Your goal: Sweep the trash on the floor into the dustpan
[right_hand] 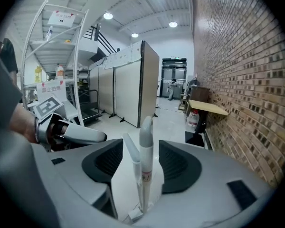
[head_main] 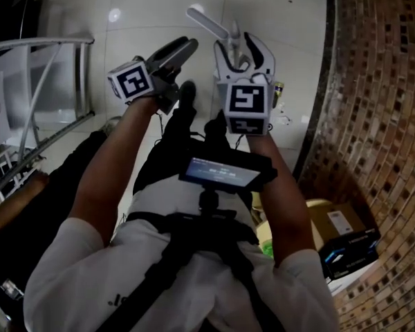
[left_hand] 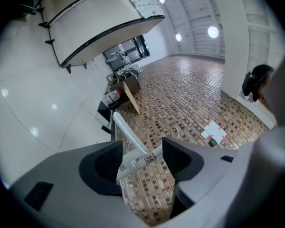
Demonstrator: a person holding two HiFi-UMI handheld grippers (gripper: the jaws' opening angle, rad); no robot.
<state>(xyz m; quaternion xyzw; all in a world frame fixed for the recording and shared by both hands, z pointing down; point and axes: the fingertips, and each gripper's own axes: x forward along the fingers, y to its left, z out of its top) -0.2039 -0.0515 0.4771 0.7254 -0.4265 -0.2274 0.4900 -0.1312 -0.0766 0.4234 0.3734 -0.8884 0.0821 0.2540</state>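
Two white handles (head_main: pixel 209 25) (right_hand: pixel 146 146) (left_hand: pixel 132 144) are standing upright on the pale tiled floor (head_main: pixel 159 12) near the brick wall (head_main: pixel 380 81). They are sitting between the right gripper (head_main: pixel 242 47) (right_hand: pixel 141 148) jaws, which are gaping wide with the pads not pressing. The left gripper (head_main: pixel 180 50) (left_hand: pixel 142 151) is hovering just left of them, jaws wide apart, gripping nothing.

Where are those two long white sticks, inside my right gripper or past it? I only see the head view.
Observer: Inside. The right gripper view shows both long white plastic handles standing upright between the right gripper's open jaws, with neither pad pressing on them.
Operator: What's further along the wall?
Observer: A light wooden tabletop sticks out from the brown brick wall, with a pale plastic jug under it.
Operator: Is anything stuck on the wall?
Observer: Yes. The left gripper view shows a white paper sheet taped onto it.
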